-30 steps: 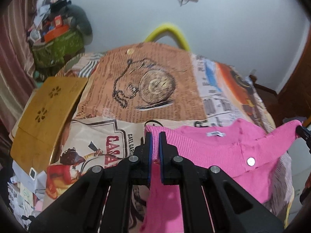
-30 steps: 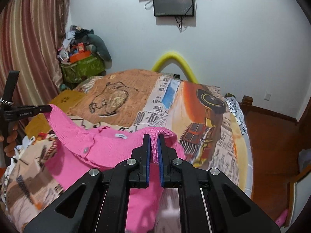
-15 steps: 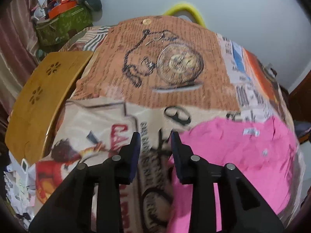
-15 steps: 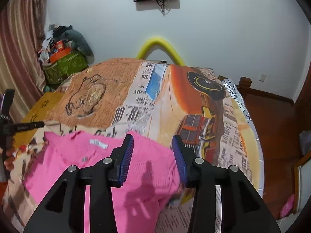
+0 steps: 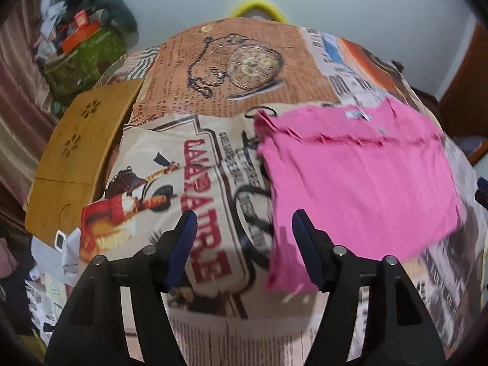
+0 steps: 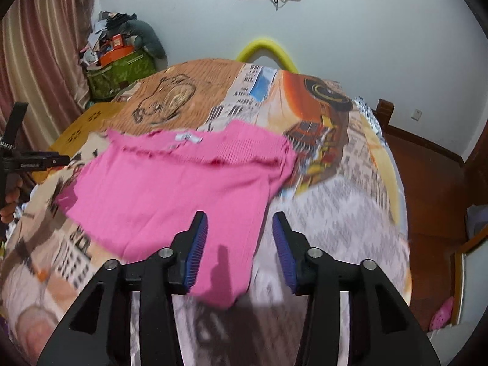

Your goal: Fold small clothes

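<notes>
A small pink knit top (image 5: 360, 180) (image 6: 170, 189) lies flat on the printed bedspread (image 5: 195, 170) (image 6: 341, 213), its neck label toward the far side. My left gripper (image 5: 244, 235) hovers over the top's left edge, jaws opening, nothing pressed between the blue pads. My right gripper (image 6: 241, 235) hovers above the top's right lower corner, jaws opening, with the cloth lying under them and not gripped. The left gripper also shows at the far left of the right wrist view, held by a hand (image 6: 9, 195).
A wooden lap board (image 5: 76, 158) leans at the bed's left side. A green bag (image 6: 122, 70) with piled clutter stands by the curtain. A yellow foam arch (image 6: 265, 52) rises behind the bed. Wooden floor (image 6: 427, 167) lies to the right.
Both grippers held the pink top up by its shoulders, then let go and opened. The top dropped flat onto the bed, and both grippers sank toward it.
</notes>
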